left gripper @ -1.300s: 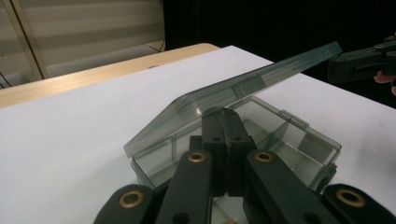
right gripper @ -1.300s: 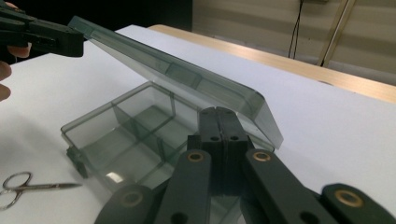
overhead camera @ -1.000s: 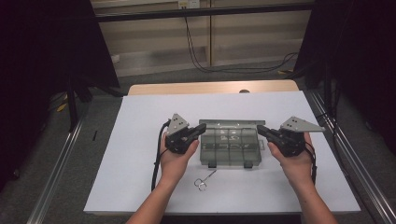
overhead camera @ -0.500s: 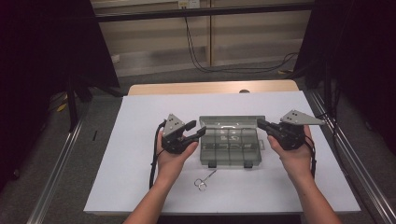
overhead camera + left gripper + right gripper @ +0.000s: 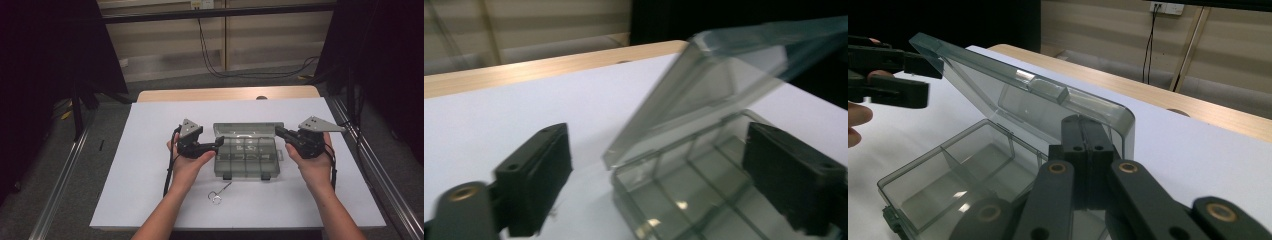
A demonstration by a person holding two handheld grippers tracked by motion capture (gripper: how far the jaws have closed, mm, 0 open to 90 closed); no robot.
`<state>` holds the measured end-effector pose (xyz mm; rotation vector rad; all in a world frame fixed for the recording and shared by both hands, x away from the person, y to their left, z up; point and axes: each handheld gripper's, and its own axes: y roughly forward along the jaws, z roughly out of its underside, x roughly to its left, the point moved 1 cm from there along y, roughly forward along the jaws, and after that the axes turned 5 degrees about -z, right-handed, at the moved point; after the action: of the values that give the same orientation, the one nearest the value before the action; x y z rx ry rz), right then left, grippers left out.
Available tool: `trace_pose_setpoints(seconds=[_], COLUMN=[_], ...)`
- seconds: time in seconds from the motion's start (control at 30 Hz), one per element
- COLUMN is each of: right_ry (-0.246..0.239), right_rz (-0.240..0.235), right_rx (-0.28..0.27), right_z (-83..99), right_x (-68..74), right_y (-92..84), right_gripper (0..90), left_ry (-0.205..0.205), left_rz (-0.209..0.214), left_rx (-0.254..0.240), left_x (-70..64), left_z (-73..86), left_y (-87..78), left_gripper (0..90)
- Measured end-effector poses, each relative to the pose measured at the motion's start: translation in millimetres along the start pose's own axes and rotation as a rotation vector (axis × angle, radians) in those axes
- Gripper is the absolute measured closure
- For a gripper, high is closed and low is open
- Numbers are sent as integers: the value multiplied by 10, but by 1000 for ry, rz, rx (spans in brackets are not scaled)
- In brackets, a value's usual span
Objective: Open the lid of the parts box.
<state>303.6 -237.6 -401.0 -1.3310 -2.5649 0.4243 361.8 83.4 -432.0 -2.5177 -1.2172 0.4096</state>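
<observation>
A smoky clear plastic compartment box (image 5: 247, 161) lies in the middle of the white board, its lid (image 5: 245, 130) tilted up and back. My left gripper (image 5: 218, 144) is at the box's left end; its jaws have just been opening and now stand wide apart (image 5: 664, 175), with the box's corner (image 5: 659, 200) and the lid's edge (image 5: 704, 95) between them, untouched. My right gripper (image 5: 280, 132) is shut, its tips (image 5: 1083, 127) against the lid's right end (image 5: 1048, 90). I cannot tell whether they pinch the lid.
A small metal ring with a thin pin (image 5: 217, 195) lies on the white board (image 5: 145, 160) in front of the box. The wooden table edge (image 5: 225, 94) runs behind the board. Metal rails (image 5: 372, 165) flank both sides.
The left gripper's jaws have spread apart at the box's left end, and that hand has shifted slightly. The right hand and the raised lid have stayed where they were.
</observation>
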Motion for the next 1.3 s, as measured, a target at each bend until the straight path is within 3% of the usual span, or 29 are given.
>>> trace_pose_setpoints(seconds=[0.03,0.07,0.1,0.23,0.5,0.7,0.77,0.83,0.9,0.97,1.0,1.07,1.1,1.13,1.17,1.3], right_ry=[0,-2,-3,-1,-15,-20,-10,1,-29,-47,-60,-52,-28,-6,25,108], right_rz=[-1,-2,-1,0,0,-3,-5,-12,-35,-39,-27,28,81,109,124,138], right_rx=[-4,-6,-6,-5,-1,-3,-3,-19,-41,-74,-95,-138,-162,-168,-170,-133], right_z=[1,2,3,1,-92,-119,-122,-146,-190,-252,-282,-333,-343,-342,-328,-193], right_x=[0,-2,-2,-9,-26,-38,-31,1,33,66,73,62,37,14,-29,-198], right_y=[6,10,12,18,29,25,9,-29,-85,-145,-175,-216,-229,-229,-222,-161], right_gripper=[900,900,900,900,900,900,893,874,840,753,660,325,160,57,5,0], left_ry=[-6,3,12,35,16,38,15,34,17,6,4,-1,0,-3,-4,-7], left_rz=[-1,-12,-13,-35,-64,-88,-89,-94,-94,-94,-94,-92,-90,-85,-82,-77], left_rx=[-5,0,4,3,-9,6,-5,9,6,3,4,5,8,6,5,6], left_x=[-4,-5,-6,-51,-78,-68,-76,-60,-58,-62,-62,-54,-49,-44,-38,-25], left_z=[1,1,4,1,-66,-103,-107,-112,-115,-121,-125,-130,-130,-129,-129,-135], left_y=[14,17,19,33,59,79,93,92,107,115,117,118,118,122,125,131], left_gripper=[195,339,339,561,753,813,822,822,822,823,823,822,822,822,822,817])
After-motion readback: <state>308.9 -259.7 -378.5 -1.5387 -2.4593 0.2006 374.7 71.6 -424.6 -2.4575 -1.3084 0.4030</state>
